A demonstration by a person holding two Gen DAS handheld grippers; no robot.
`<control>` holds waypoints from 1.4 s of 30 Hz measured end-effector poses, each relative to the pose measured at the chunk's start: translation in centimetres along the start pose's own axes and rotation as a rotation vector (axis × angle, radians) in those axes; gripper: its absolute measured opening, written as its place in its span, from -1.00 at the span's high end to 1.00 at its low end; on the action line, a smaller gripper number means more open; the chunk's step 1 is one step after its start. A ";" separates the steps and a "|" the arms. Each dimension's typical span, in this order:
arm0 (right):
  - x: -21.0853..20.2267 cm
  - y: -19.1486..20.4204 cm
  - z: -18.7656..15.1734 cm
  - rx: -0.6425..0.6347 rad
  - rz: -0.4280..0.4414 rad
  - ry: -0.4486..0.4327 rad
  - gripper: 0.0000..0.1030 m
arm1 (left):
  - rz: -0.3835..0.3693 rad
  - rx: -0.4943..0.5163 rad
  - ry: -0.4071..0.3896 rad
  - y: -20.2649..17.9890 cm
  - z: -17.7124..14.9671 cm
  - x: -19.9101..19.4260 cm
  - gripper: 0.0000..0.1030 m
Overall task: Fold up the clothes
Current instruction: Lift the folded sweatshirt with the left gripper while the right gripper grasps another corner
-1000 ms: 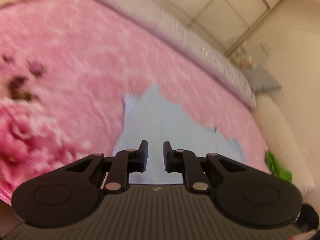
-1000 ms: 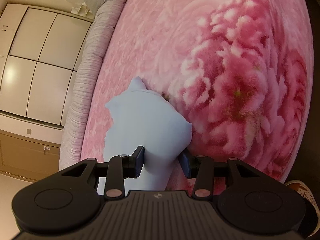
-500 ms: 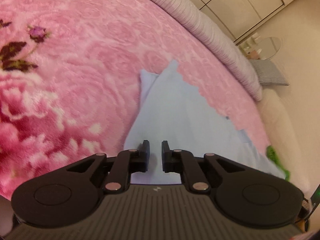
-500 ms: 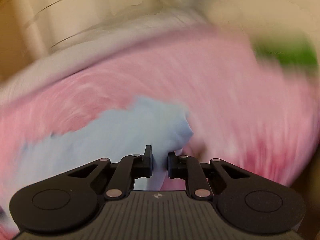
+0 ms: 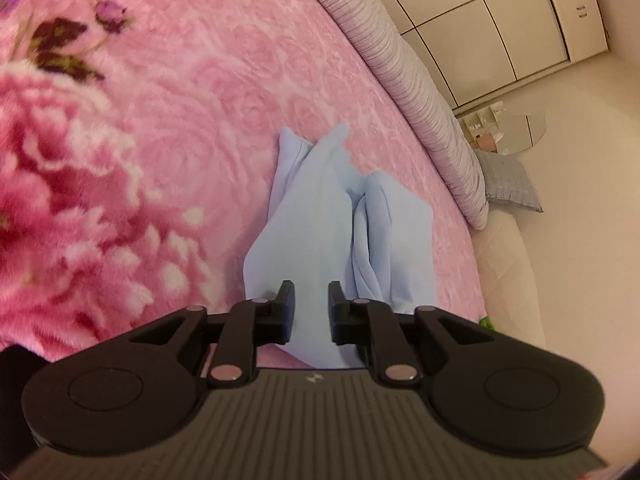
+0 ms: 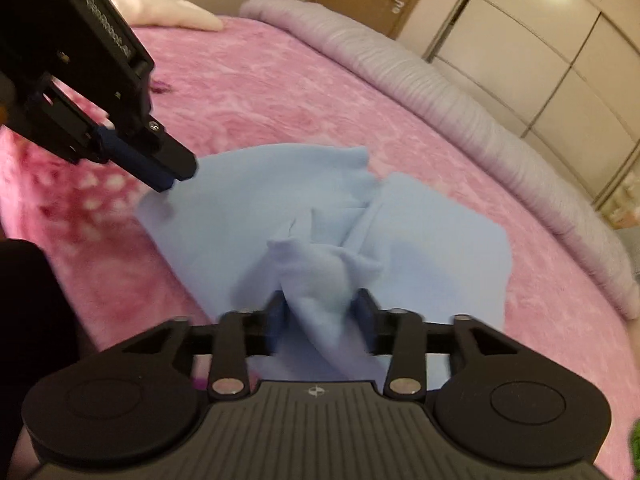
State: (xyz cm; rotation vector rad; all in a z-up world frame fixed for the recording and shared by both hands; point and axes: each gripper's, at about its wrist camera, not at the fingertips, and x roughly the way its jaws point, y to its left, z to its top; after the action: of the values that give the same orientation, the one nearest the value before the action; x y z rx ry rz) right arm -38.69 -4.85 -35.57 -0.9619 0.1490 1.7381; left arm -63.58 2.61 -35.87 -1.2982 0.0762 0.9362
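From the left wrist, the left tool (image 5: 310, 308) pointed down at a pale blue garment (image 5: 320, 216) lying on the pink flowered blanket (image 5: 168, 92) of the bed. Its jaws stood nearly together with only a narrow gap, and the near edge of the garment ran up between them; whether the pads pressed on it could not be told from this side. The garment stretched away ahead of the tool in long folds, ending in a point. Beyond it, ahead and to the right, lay a rolled grey striped quilt (image 5: 420, 92) along the bed's edge, with a wardrobe (image 5: 500, 20) behind.

From the right wrist, the right tool (image 6: 320, 312) had just been spreading its jaws, which stood well apart. A bunched peak of the blue garment (image 6: 320, 264) rose between them, loose, the pads not squeezing it. Ahead and to the left, the left tool (image 6: 172, 176) was pressed together on a corner of the garment, pinching it just above the blanket (image 6: 280, 92). The rest of the cloth spread out ahead and to the right of the right tool, rumpled, with the grey quilt (image 6: 460, 92) farther off.
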 end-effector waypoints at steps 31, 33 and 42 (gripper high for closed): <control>0.1 -14.1 -5.7 1.048 0.150 0.086 0.76 | -0.147 0.248 -0.037 -6.9 2.3 5.5 0.86; -0.2 -12.5 -4.0 0.936 0.151 0.083 0.76 | -0.131 0.269 -0.075 -6.0 3.0 3.5 0.86; 1.1 -9.1 -1.4 0.717 0.101 0.142 0.76 | -0.118 0.083 -0.039 1.2 2.6 3.5 0.86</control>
State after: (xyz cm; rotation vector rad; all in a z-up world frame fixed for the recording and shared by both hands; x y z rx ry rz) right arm -30.29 -1.17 -34.05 -0.5434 0.8615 1.5242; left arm -63.25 6.65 -37.85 -1.1945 0.0083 0.8485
